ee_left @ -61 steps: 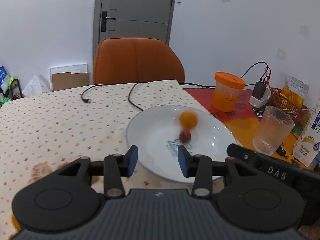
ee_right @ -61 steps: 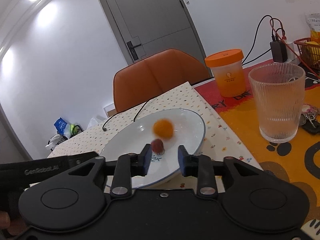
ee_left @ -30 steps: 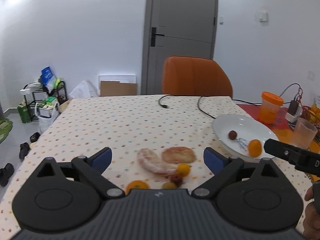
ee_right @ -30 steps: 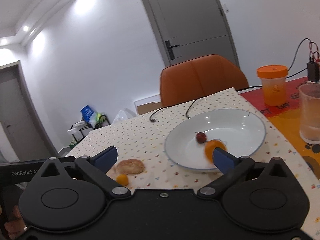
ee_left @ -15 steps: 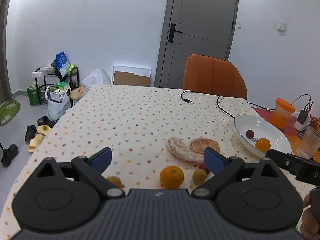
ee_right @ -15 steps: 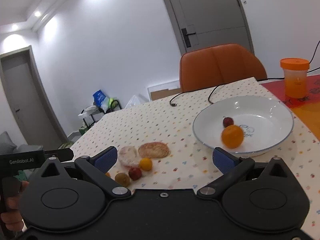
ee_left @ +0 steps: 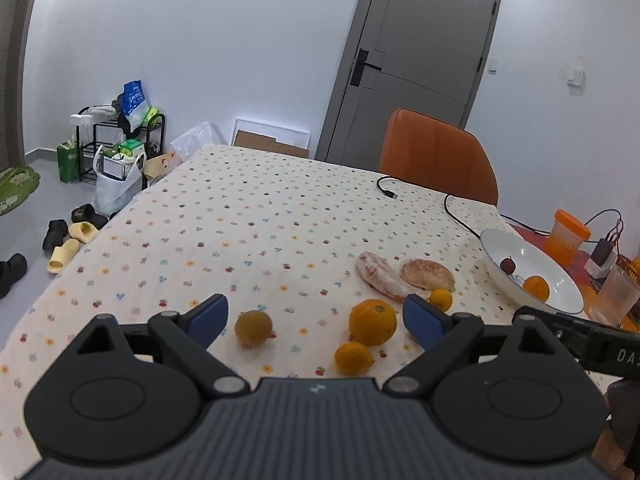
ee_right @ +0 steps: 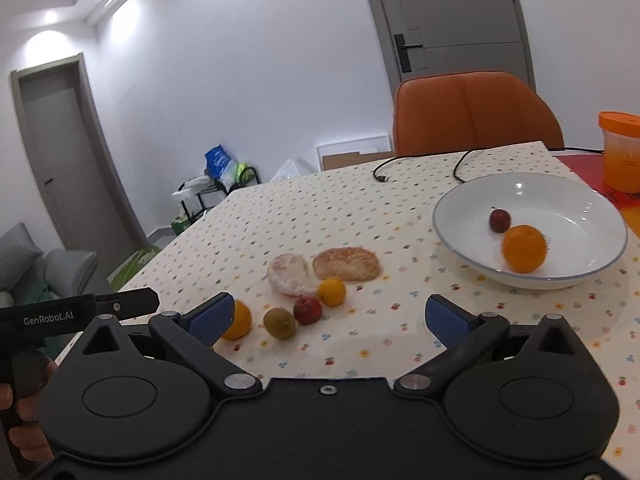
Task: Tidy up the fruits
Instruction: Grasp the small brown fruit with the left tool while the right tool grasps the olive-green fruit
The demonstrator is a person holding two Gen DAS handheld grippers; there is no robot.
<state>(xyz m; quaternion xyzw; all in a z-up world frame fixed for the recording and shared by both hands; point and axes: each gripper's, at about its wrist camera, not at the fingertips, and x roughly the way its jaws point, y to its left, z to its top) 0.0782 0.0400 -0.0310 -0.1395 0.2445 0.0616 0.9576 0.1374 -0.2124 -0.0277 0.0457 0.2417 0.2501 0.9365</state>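
Note:
A white plate [ee_right: 560, 204] at the right holds an orange [ee_right: 524, 249] and a small red fruit [ee_right: 499, 220]. Left of it on the dotted cloth lie two peeled pomelo pieces [ee_right: 346, 264], a small orange [ee_right: 331, 291], a red fruit [ee_right: 308, 310], a brown-green fruit [ee_right: 279, 323] and an orange [ee_right: 238, 322]. My left gripper [ee_left: 316, 316] hovers low over the near fruit, its wide jaws closing. A large orange [ee_left: 373, 322] and a yellow-brown fruit [ee_left: 253, 328] lie untouched between its fingers. My right gripper [ee_right: 328, 318] is open and holds nothing.
An orange chair [ee_right: 476, 112] stands behind the table and a black cable [ee_right: 460, 168] lies near the plate. An orange-lidded jar [ee_right: 620, 152] and a ribbed glass [ee_left: 614, 296] stand at the right. The table's left edge [ee_left: 72, 264] drops to a floor with shoes and bags.
Both grippers have drawn away from the plate toward the loose fruit at the left, which now looks larger and nearer. The left jaws have narrowed slightly.

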